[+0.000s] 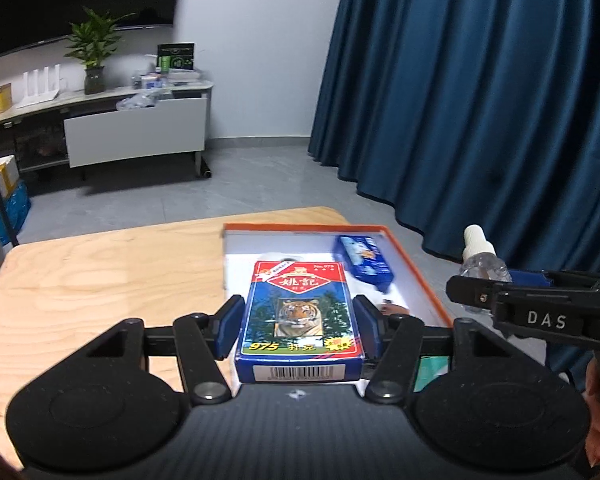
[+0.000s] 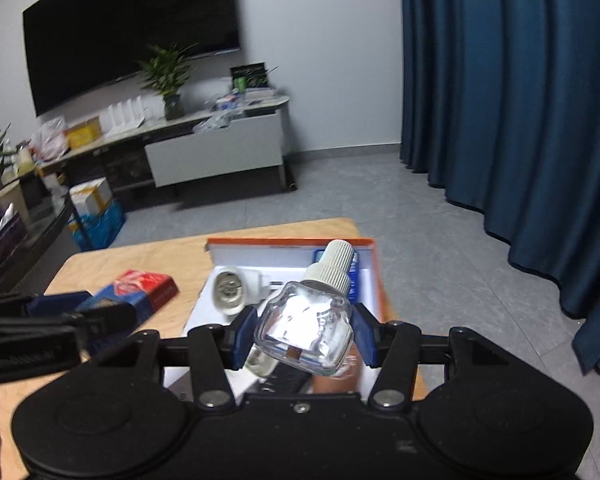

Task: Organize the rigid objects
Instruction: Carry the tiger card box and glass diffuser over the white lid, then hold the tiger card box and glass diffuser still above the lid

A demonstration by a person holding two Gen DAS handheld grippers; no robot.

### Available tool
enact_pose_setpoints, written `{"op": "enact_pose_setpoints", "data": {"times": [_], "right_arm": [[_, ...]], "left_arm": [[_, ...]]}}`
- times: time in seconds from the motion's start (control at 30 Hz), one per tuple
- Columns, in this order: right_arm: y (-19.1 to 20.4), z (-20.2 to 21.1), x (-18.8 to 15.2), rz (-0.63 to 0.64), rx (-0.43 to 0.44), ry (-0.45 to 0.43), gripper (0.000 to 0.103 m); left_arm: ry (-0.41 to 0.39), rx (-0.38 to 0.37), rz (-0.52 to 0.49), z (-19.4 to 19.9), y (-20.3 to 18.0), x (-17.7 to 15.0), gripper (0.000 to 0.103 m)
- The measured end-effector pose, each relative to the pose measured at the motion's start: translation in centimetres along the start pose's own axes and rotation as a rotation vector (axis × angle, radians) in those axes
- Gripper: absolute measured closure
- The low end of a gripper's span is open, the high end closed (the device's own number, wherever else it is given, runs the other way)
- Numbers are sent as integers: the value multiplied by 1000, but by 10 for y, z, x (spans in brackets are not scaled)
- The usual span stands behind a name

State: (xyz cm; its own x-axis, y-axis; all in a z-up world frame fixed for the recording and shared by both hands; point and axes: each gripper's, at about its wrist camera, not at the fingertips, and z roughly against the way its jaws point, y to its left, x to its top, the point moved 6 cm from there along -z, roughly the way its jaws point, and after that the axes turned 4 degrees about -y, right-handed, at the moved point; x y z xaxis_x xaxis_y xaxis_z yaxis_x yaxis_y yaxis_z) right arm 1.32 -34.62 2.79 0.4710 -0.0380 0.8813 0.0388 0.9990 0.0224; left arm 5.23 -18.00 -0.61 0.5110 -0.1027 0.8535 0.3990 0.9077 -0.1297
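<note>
My left gripper is shut on a blue playing-card box with a tiger picture, held above the orange-rimmed white tray. My right gripper is shut on a clear glass dropper bottle with a white ribbed cap, tilted, above the same tray. The bottle and right gripper also show at the right of the left wrist view. The card box and left gripper show at the left of the right wrist view. In the tray lie a small blue box and a white round object.
The tray sits at the right end of a light wooden table. Blue curtains hang to the right. A TV cabinet with a plant stands at the far wall. Boxes stand on the grey floor.
</note>
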Motion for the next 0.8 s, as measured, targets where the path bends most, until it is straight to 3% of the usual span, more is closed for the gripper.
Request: {"op": "enact_pose_setpoints", "data": {"times": [0.23, 0.8], "right_arm": [[-7, -5, -15, -25, 28, 27, 41], [0, -25, -15, -34, 52, 58, 41]], "left_arm": [[38, 7, -28, -1, -11, -18, 43], [58, 9, -52, -1, -26, -19, 43]]}}
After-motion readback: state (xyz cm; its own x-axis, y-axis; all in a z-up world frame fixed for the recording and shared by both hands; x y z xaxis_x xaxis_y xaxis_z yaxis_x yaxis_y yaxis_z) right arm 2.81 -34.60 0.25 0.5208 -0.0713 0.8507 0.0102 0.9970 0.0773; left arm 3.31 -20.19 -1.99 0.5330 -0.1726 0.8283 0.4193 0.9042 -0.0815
